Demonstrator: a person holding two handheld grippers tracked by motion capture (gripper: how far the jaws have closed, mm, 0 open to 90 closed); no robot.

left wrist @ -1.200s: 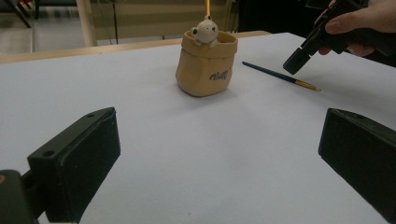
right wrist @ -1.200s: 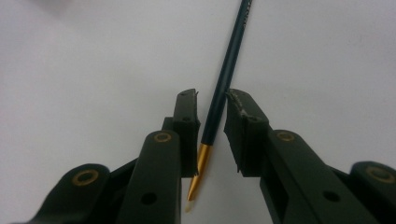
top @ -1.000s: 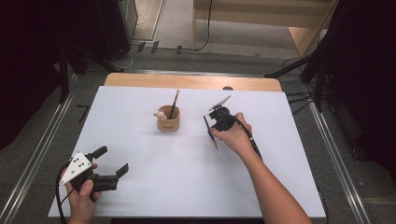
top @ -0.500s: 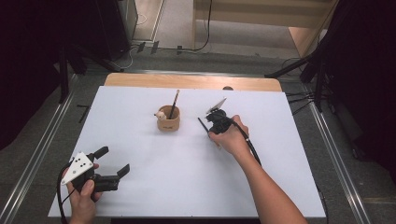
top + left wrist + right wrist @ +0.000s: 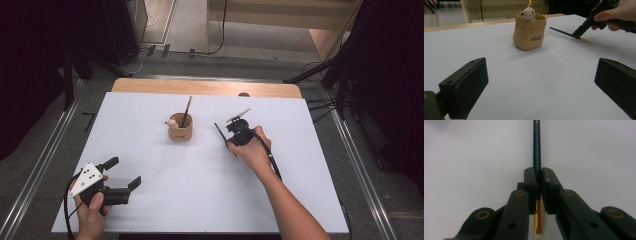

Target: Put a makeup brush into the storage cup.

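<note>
right now the right gripper (image 5: 538,173) is pinching the dark paintbrush (image 5: 536,142) near its gold ferrule, jaws having just closed on it, handle pointing away over the white table (image 5: 165,195). brush lies just right of the bear pot (image 5: 180,129), which already holds another brush (image 5: 186,112). probably lift next: raise straight, tilt handle up, keep the grip firm so it doesn't swivel. left gripper (image 5: 121,176) idles spread wide, near corner.

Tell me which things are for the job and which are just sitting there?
For the job:
- brush, pinched in the right gripper
- pot with the little bear, another brush standing in it

Just sitting there:
- left gripper, open, holding nothing
- table
</note>
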